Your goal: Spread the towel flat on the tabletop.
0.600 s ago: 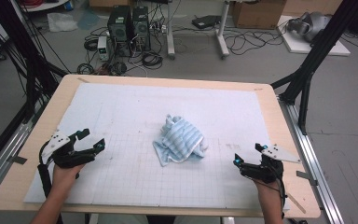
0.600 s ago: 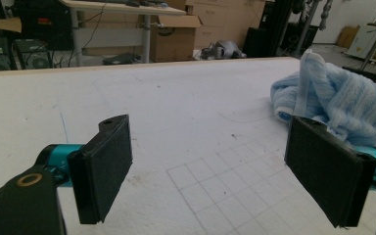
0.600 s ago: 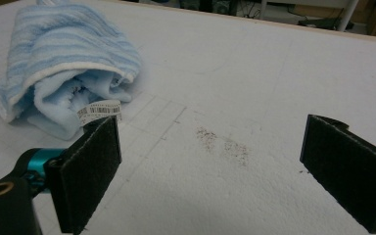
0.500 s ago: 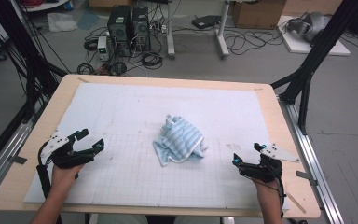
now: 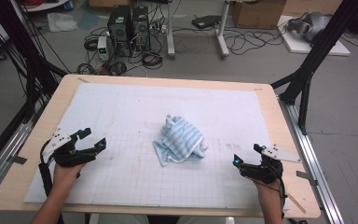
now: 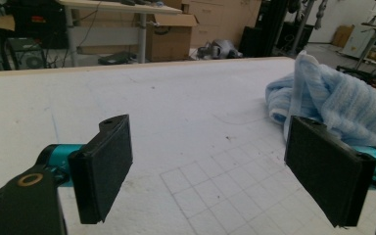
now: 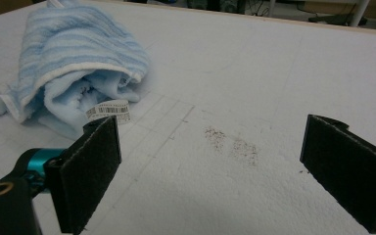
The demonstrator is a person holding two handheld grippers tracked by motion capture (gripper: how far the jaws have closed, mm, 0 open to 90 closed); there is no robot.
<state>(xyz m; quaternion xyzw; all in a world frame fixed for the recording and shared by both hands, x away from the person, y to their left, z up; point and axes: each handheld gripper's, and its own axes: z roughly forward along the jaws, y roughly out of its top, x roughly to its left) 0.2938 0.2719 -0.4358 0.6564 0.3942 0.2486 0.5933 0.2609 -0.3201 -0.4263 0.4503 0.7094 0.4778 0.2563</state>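
Towel (image 5: 181,139) unmoved; both grippers hold their earlier places.

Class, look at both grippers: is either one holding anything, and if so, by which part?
Nothing is held. The left gripper and the right gripper both stand open and empty, apart from the crumpled blue striped towel lying between them on the table.

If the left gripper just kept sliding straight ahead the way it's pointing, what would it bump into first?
Probably the crumpled blue striped towel. The left gripper, jaws open with nothing between them, points across the white mat toward it. In the left gripper view the towel sits off to one side, so it may only brush the towel's edge.
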